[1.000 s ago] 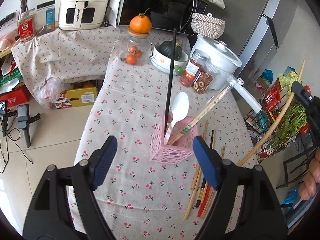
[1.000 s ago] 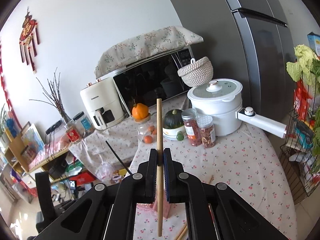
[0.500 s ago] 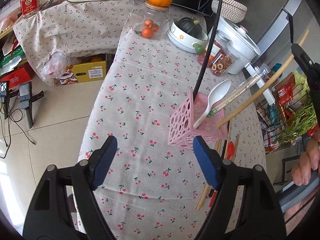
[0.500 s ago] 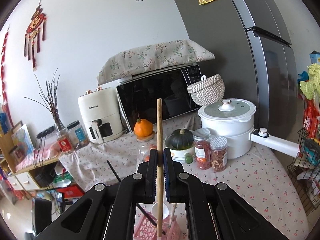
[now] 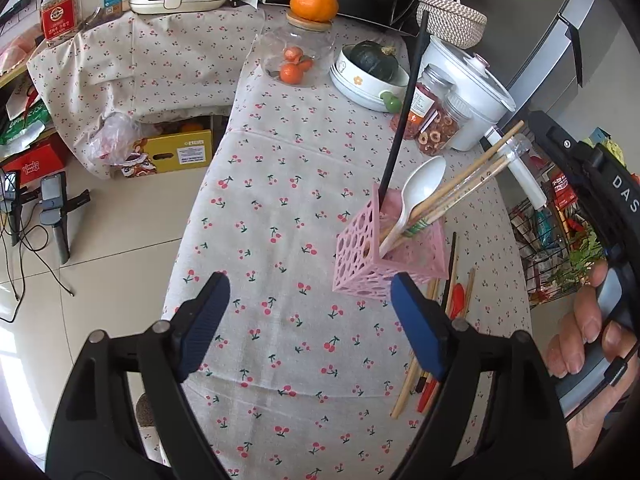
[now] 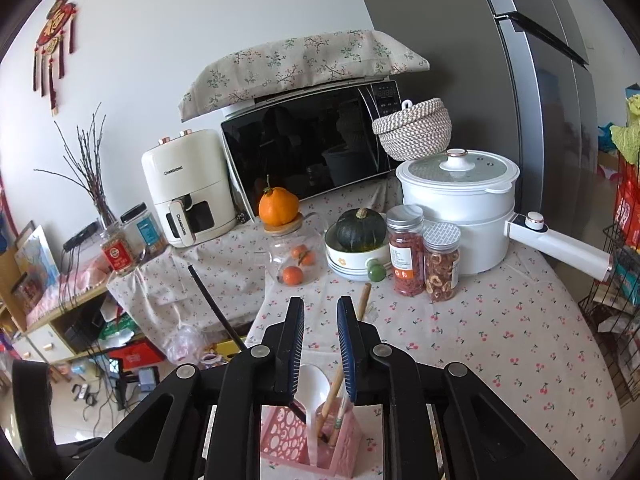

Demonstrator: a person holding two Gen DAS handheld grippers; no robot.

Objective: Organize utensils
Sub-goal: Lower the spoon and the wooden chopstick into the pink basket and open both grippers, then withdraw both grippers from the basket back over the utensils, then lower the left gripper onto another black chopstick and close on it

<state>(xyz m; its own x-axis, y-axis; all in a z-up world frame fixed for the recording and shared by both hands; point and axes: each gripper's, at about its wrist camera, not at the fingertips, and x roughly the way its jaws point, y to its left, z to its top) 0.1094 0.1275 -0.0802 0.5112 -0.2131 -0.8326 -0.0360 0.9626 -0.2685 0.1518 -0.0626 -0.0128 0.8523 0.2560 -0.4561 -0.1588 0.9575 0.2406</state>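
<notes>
A pink perforated holder [image 5: 390, 254] stands on the cherry-print tablecloth [image 5: 280, 200]. It holds a white spoon [image 5: 420, 192], a black chopstick [image 5: 402, 108], a wooden chopstick [image 5: 472, 170] and a clear-handled utensil. Several loose chopsticks [image 5: 436, 332] lie on the cloth right of the holder. My left gripper [image 5: 308, 324] is open and empty, in front of the holder. My right gripper [image 6: 320, 340] is open and empty just above the holder [image 6: 312, 440]; the wooden chopstick [image 6: 362, 300] rises past its right finger.
At the back stand a glass jar with oranges [image 5: 298, 52], a bowl with a dark squash [image 5: 370, 72], two jars [image 5: 432, 112], a white pot [image 5: 468, 88] and a microwave [image 6: 312, 148]. A wire rack [image 5: 560, 232] is at the right.
My right gripper has opened and let go of the wooden chopstick, which now rests in the holder. The left gripper has shifted left and the holder sits closer to it.
</notes>
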